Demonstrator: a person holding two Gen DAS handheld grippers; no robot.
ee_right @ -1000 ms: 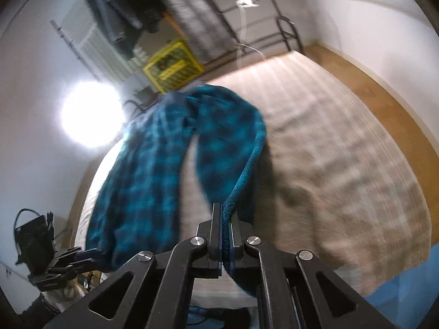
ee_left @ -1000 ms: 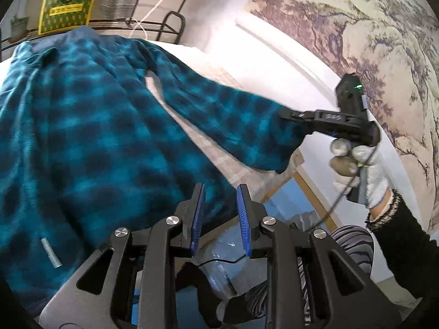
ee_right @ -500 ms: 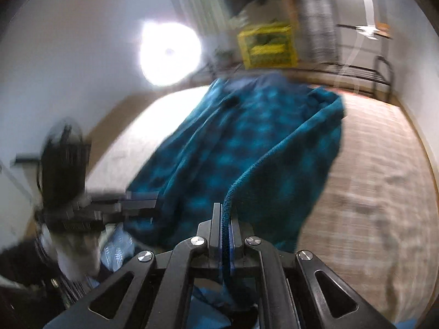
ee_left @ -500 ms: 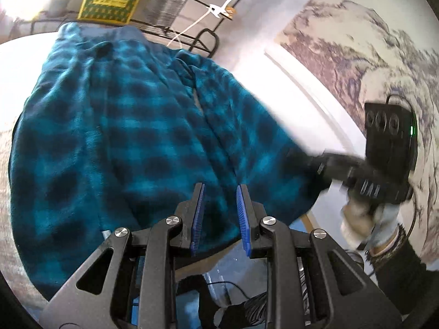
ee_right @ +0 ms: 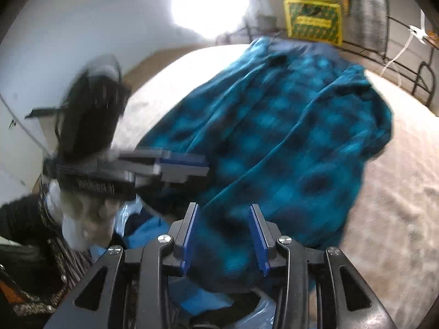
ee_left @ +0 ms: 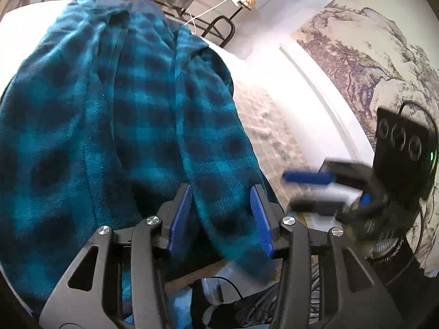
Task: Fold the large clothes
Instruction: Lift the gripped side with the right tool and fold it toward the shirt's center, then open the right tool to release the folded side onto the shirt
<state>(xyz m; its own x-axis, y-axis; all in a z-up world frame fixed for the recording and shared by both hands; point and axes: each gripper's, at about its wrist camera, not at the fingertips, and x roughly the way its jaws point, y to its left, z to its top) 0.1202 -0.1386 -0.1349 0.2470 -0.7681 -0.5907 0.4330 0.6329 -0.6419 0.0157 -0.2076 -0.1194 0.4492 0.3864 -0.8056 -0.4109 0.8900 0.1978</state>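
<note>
Bed [ee_right: 397, 205]: beige cover, carries the whole load.

Plaid fleece garment [ee_right: 274, 137]: teal and black, spread lengthwise on the bed, its right side now laid inward over the body where a second ago I had it lifted clear. I judge one side fold placed.

Right gripper [ee_right: 223, 235]: jaws opening off the hem they were clamped on; cloth lies between the pads, unpinched.

Left gripper [ee_left: 221, 219]: jaws also opening, near edge of the garment between them, draping off the bed's end, not gripped.
</note>
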